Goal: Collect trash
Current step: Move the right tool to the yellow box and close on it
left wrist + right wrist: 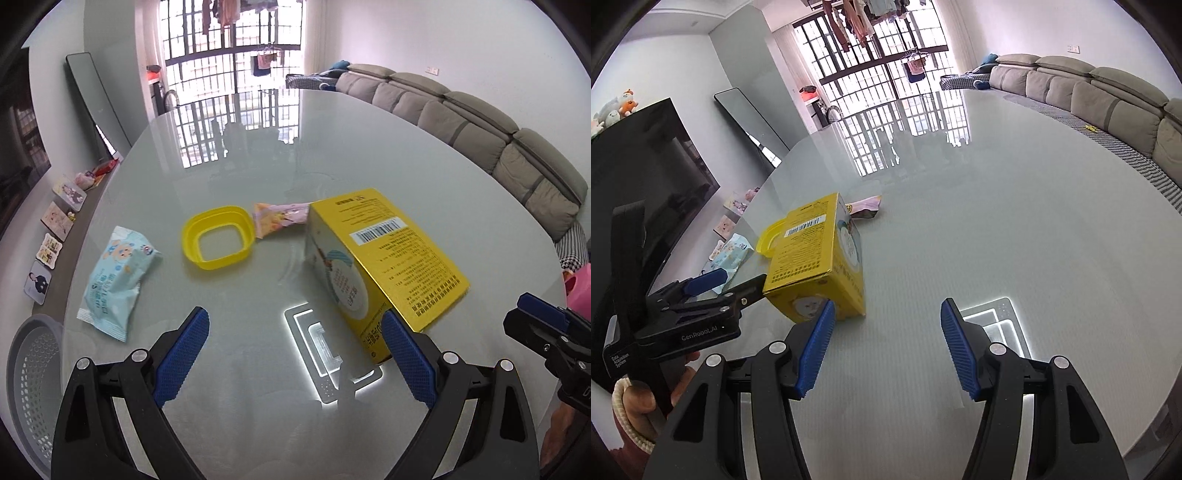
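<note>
On the glossy round table (258, 166) lie a yellow carton (391, 254) on its side, a yellow plastic ring (218, 236), a pink wrapper (280, 218) and a light-blue wipes packet (118, 277). My left gripper (295, 314) is open, with bare table between its blue pads; its right finger sits against the carton's near corner. In the right wrist view my right gripper (888, 306) is also open and holds nothing, and the carton (820, 258) stands just beyond its left finger. The left gripper (735, 282) shows there at the carton's left side. The ring (768, 240) is partly hidden behind the carton.
A grey perforated basket (33, 387) stands off the table's near-left edge. A low shelf with small picture cards (55, 221) runs along the left wall, beside a dark TV (646, 177). A grey sofa (480, 133) lines the right side. A ceiling lamp reflects in the tabletop (325, 354).
</note>
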Tool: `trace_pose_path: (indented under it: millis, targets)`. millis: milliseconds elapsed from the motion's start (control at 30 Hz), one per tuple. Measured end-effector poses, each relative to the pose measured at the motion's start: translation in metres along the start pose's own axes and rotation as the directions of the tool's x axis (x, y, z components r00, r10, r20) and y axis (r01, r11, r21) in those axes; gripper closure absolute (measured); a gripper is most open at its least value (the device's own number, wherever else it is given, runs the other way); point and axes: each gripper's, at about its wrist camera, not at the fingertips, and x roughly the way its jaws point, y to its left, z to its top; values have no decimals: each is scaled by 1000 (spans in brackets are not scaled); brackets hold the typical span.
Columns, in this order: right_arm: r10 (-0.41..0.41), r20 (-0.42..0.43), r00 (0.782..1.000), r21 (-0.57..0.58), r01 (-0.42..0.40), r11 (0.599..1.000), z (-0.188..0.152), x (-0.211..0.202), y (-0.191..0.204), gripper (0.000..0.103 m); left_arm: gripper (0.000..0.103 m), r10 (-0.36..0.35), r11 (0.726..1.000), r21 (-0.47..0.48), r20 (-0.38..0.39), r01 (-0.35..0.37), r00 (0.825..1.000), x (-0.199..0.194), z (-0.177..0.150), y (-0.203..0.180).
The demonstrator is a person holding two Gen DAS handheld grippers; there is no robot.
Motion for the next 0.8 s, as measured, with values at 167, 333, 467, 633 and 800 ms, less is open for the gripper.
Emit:
trace_pose_path:
  millis: [167, 333, 467, 633, 800]
  targets:
    - [-12, 11, 1000, 14, 12, 1000, -5, -9, -7, 44, 10, -12, 1000, 12, 13, 11, 1000, -1, 1, -14]
    - [11, 7, 1000, -1, -11, 1000, -7, -5, 0, 44, 10, 32, 999, -15, 28, -31, 999, -7, -1, 0]
    - [45, -2, 999, -29, -45, 999, 0, 3, 14, 44, 10, 73, 996, -54, 32, -71, 997, -13, -3, 20]
    - [50, -24, 998, -98, -52, 994, 21, 17, 40, 40, 10, 136, 987, -90, 40, -132, 990, -21, -6, 44]
    - [51, -72, 996, -143, -61, 988, 43, 36, 57, 40, 10, 192, 974, -127, 30, -186, 981, -26, -13, 77]
